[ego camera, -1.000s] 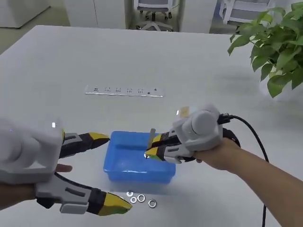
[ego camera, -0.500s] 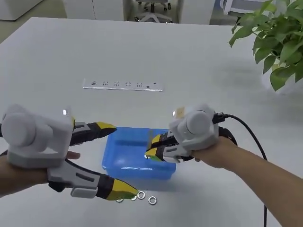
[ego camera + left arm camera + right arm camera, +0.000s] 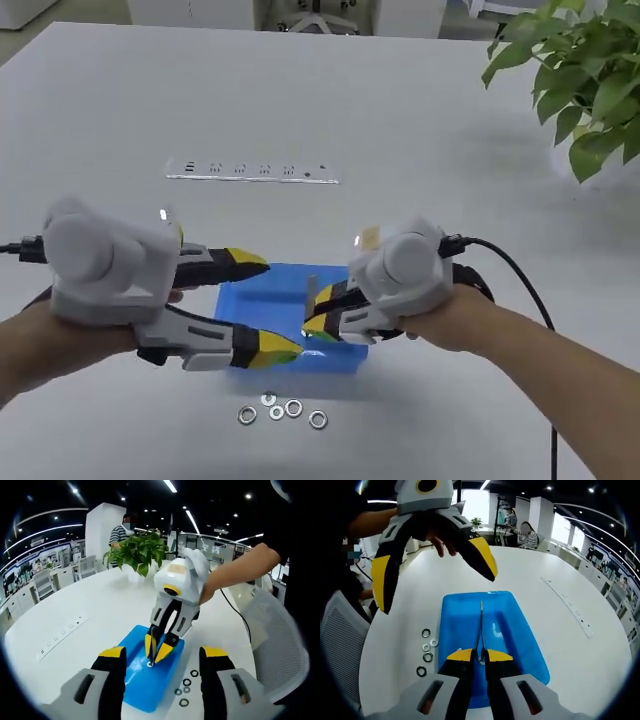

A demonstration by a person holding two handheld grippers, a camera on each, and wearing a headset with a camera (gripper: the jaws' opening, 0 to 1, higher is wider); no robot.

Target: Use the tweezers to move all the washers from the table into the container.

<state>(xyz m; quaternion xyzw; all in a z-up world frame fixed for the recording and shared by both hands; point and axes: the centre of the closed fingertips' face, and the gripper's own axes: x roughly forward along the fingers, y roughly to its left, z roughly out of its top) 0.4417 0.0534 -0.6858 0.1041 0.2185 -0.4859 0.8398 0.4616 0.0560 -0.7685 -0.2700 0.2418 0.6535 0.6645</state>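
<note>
- Right claw (image 3: 480, 656): jaws pinched nearly together on the tweezers (image 3: 481, 625), which stick straight out ahead of the jaw tips.
- Blue container (image 3: 520, 630): directly under and ahead of the right claw. The tweezers' point hangs over its floor, toward the end farthest from the claw.
- Washers (image 3: 426, 650): five in a loose cluster on the table, outside the container and just beside its long wall. In the right gripper view they sit left of the right claw's jaws.
- Left claw (image 3: 278, 308): jaws spread wide with nothing between them. It faces the right claw across the container.
- Head view: the washers lie near the left claw's lower jaw tip, apart from it.
- Left gripper view: a small ring shows at the tweezers' point. Cannot tell whether it is pinched or lying loose.
</note>
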